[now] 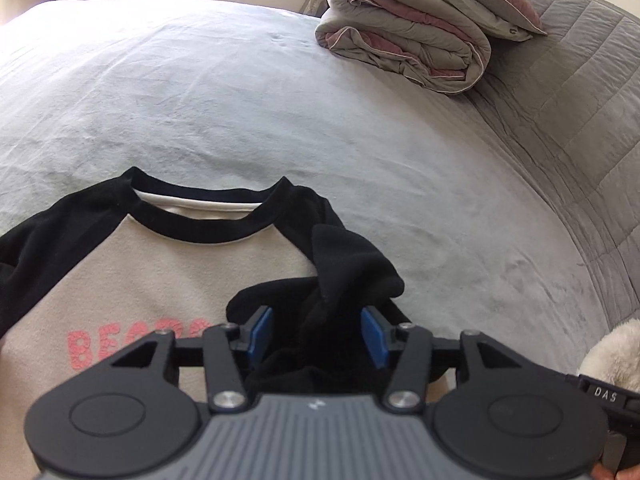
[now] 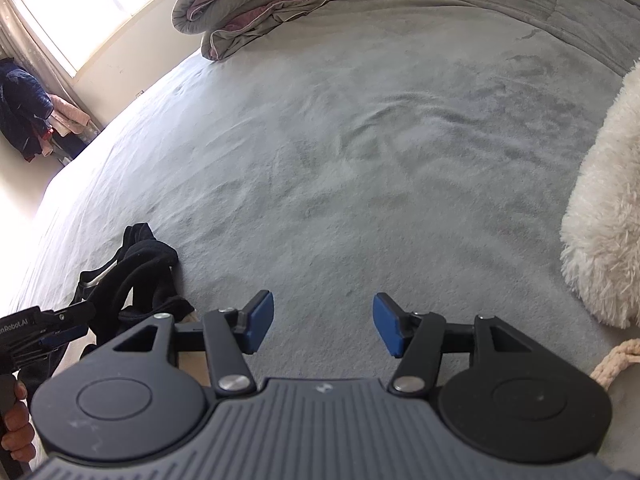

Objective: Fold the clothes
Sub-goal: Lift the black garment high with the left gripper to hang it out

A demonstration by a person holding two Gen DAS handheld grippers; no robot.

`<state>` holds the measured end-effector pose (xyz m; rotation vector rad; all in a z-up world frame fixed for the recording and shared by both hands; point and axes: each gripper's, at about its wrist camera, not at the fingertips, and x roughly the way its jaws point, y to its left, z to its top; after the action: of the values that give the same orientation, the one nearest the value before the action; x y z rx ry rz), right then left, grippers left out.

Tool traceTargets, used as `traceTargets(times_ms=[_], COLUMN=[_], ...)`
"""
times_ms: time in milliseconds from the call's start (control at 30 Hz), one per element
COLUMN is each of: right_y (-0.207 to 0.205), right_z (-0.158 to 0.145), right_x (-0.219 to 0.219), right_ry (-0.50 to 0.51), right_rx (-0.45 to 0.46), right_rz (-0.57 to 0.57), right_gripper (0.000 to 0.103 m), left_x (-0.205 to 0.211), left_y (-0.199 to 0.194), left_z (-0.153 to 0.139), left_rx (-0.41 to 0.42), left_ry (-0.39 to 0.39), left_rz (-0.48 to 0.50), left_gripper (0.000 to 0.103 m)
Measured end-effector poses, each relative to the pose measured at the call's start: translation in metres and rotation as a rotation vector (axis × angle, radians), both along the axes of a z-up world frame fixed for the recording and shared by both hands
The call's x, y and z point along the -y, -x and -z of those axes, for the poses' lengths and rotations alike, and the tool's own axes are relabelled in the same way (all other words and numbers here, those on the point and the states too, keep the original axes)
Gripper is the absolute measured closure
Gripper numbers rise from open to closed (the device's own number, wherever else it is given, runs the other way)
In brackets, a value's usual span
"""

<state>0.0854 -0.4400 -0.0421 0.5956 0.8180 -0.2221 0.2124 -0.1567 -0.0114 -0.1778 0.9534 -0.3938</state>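
Observation:
A cream sweatshirt (image 1: 168, 280) with a black collar, black sleeves and pink lettering lies flat on the pale bed sheet (image 1: 200, 100). Its right black sleeve (image 1: 344, 264) is bunched up across the chest. My left gripper (image 1: 316, 334) stands open over it. The sleeve's dark cloth lies loose between the blue pads (image 1: 260, 332). In the right wrist view the same sleeve (image 2: 144, 272) sits at the lower left beside the left gripper (image 2: 48, 328). My right gripper (image 2: 323, 326) is open above bare sheet (image 2: 340, 180), holding nothing.
A folded grey and pink duvet (image 1: 408, 36) lies at the far side of the bed. A grey quilted cover (image 1: 580, 100) runs along the right. A white fluffy item (image 2: 604, 216) lies at the right edge. Hanging clothes (image 2: 24, 116) stand by the window.

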Motion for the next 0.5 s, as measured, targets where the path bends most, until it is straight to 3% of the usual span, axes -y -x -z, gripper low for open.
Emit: traceTargets(times_ms=[133, 233, 300, 333, 500], right_y=[-0.003, -0.003, -0.002, -0.001, 0.001], right_z=[0.007, 0.005, 0.001, -0.001, -0.004], right_x=[-0.005, -0.011, -0.013, -0.013, -0.01], right_ry=[-0.034, -0.023, -0.02, -0.022, -0.039], right_rx=[-0.023, -0.02, -0.007, 0.001, 0.021], right_rz=[-0.025, -0.042, -0.049, -0.053, -0.048], right_gripper=[0.043, 0.043, 0.043, 0.043, 0.043], left_x=[0.021, 0.033, 0.038, 0.039, 0.039], left_y=[-0.016, -0.02, -0.022, -0.021, -0.009], left_z=[0.007, 0.009, 0.009, 0.007, -0.013], left_rx=[-0.047, -0.043, -0.035, -0.031, 0.007], left_ry=[0.0, -0.027, -0.043, -0.042, 0.007], left_rz=[-0.011, -0.001, 0.009, 0.01, 0.011], left_gripper=[0.053, 0.061, 0.092, 0.097, 0.098])
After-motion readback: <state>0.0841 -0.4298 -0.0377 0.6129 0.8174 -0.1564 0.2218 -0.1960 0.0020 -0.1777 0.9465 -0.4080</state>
